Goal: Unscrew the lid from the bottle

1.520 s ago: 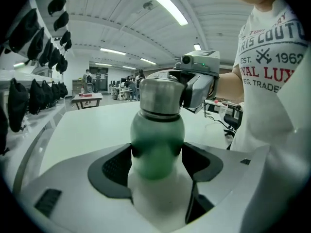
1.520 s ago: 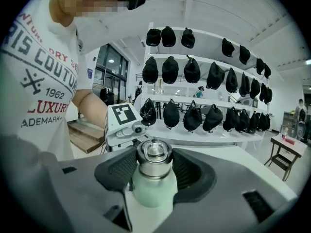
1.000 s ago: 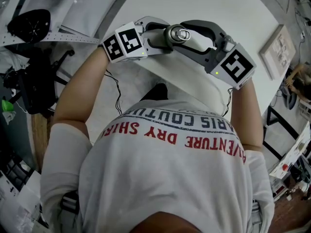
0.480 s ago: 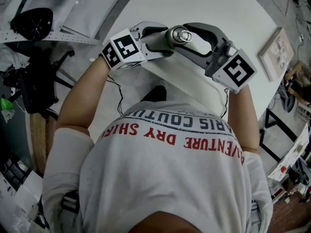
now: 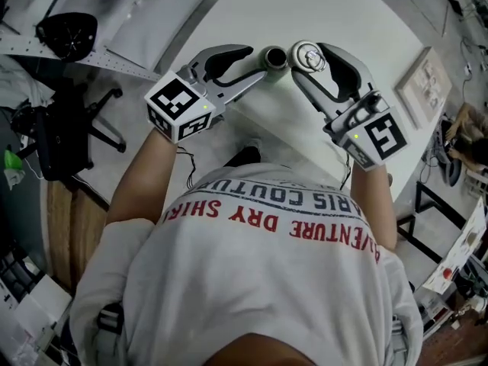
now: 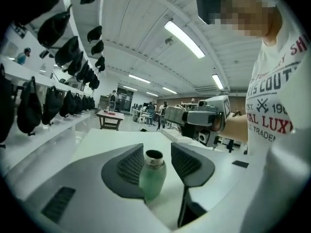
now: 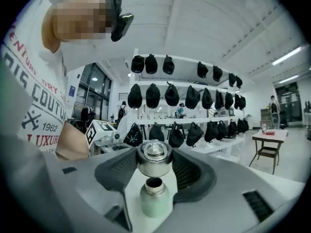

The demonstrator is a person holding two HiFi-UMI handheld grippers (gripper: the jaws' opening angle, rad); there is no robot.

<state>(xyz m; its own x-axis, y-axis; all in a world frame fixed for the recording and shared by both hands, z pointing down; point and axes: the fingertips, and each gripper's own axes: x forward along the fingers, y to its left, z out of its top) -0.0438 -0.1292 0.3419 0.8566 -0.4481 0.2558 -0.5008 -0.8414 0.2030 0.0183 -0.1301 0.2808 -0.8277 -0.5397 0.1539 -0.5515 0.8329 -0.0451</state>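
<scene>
Right gripper [image 7: 154, 153] clamps the freed lid [image 7: 154, 162]
It has come off the open bottle [image 6: 151, 178], gripped by the left gripper [image 6: 157, 152] whose jaws just closed in; unscrewing looks done

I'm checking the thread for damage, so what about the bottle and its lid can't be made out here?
Neck thread of the pale green steel-necked bottle: too small in both gripper views; base hidden beneath its mouth in the head view.
Underside of the round steel lid: turned away in the right gripper view; sides covered by the right gripper's pads.
</scene>
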